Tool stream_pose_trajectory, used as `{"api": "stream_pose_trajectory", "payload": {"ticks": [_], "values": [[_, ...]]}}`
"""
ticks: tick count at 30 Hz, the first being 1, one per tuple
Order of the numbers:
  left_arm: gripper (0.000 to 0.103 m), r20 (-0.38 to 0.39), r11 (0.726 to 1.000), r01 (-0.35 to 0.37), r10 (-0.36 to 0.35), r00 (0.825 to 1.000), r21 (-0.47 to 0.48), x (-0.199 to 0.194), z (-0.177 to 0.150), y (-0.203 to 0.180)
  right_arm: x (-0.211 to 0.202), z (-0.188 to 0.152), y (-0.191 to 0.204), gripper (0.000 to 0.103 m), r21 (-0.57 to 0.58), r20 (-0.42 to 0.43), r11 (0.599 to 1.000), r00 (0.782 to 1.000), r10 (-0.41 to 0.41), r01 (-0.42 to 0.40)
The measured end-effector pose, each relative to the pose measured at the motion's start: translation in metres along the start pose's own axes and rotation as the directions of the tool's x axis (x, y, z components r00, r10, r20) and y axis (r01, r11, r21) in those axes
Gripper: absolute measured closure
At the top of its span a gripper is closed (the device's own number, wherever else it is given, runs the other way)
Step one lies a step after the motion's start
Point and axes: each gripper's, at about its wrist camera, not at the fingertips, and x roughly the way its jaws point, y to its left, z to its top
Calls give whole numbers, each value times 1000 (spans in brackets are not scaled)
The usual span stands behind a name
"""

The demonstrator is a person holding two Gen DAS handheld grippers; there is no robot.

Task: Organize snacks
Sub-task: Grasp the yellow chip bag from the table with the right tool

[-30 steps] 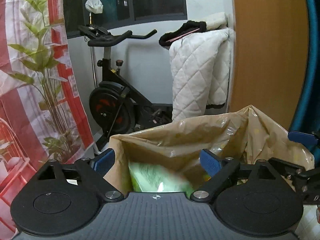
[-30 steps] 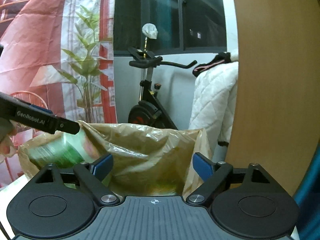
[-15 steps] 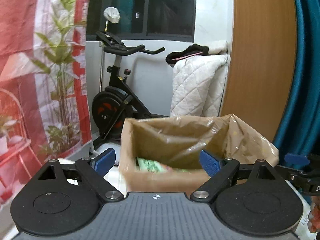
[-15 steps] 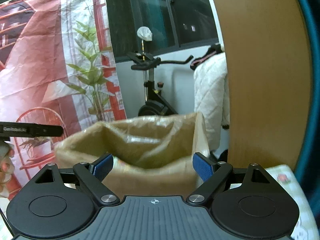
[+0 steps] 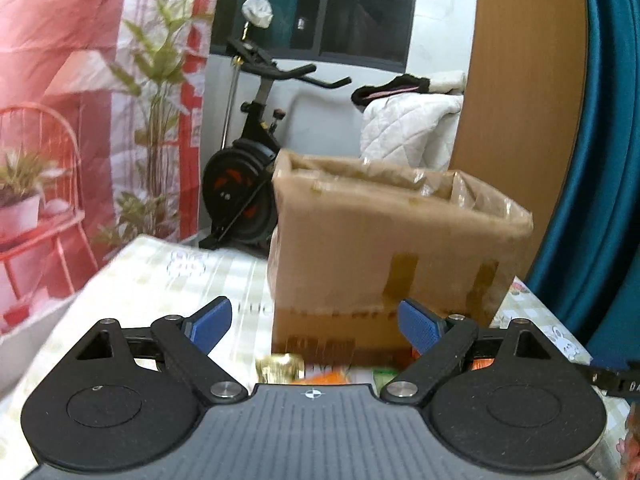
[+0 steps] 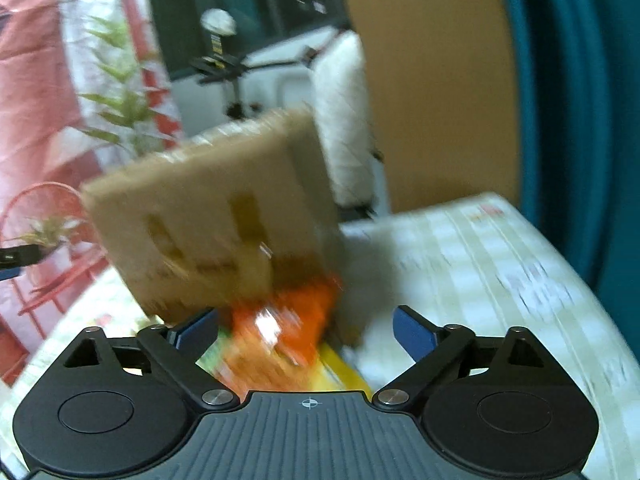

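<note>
A cardboard box [image 5: 384, 240] lined with a clear plastic bag stands on the table, seen from its front in both wrist views [image 6: 216, 216]. Snack packets lie at its foot: a gold one [image 5: 280, 364] and an orange one [image 5: 324, 378] in the left wrist view. The right wrist view shows a blurred orange packet [image 6: 288, 328] with a yellow-green one [image 6: 340, 372] beside it. My left gripper [image 5: 316, 324] is open, nothing between its blue pads. My right gripper [image 6: 306, 328] hangs over the orange packet, its jaws opening and not touching it.
The table wears a pale checked cloth [image 5: 168, 280] [image 6: 480, 264]. Behind it stand an exercise bike [image 5: 248, 184], a white quilt [image 5: 404, 132], a wooden panel [image 5: 520, 80], a teal curtain [image 5: 608, 160] and a red printed backdrop [image 5: 60, 120]. The other gripper's tip shows at the right edge [image 5: 616, 376].
Both grippers pulled back from above the box and sank, so the box front and the packets on the table now show. The green packet seen by the box opening is out of sight.
</note>
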Motion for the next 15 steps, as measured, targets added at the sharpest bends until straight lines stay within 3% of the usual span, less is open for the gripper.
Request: {"api": "stream_pose_trajectory", "payload": {"ticks": [6,15], "values": [[12,-44,998,-9,6,999,-57,2,-28,5,-3,-40,-18,6,71,-85,992,991,-100,106],[15,-76,995,-18,11,997,-94,5,-44,15,27,-61,-38,1,299,-187,949,981,-43,98]]}}
